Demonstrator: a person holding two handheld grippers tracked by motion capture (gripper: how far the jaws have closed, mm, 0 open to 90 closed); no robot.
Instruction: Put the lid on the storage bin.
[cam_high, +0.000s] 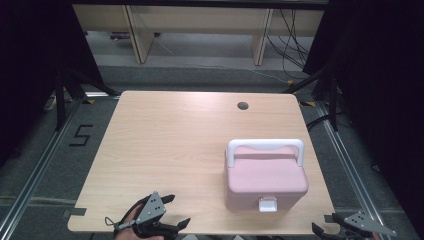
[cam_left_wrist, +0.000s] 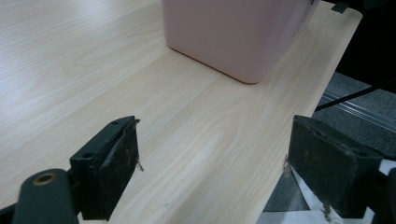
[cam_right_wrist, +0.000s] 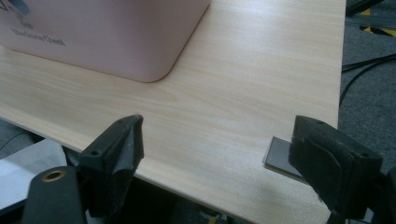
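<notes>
A pink box (cam_high: 265, 182) with a white carry handle (cam_high: 265, 146) and a white front latch (cam_high: 267, 204) stands shut on the right half of the wooden table (cam_high: 170, 150). My left gripper (cam_high: 176, 211) hovers open at the table's front edge, left of the box, with nothing between its jaws. In the left gripper view the box's pink corner (cam_left_wrist: 233, 32) lies ahead of the open left gripper (cam_left_wrist: 212, 158). My right gripper (cam_high: 327, 225) sits open at the front right corner, just off the table. The right gripper view has the box's lower corner (cam_right_wrist: 107, 37) ahead of the open right gripper (cam_right_wrist: 217, 163).
A round cable hole (cam_high: 243, 105) is near the table's far edge. Dark tape patches mark the front corners (cam_right_wrist: 280, 156). Metal rails (cam_high: 350, 170) and black stands flank the table; cables trail on the floor at right. Wooden furniture legs stand beyond.
</notes>
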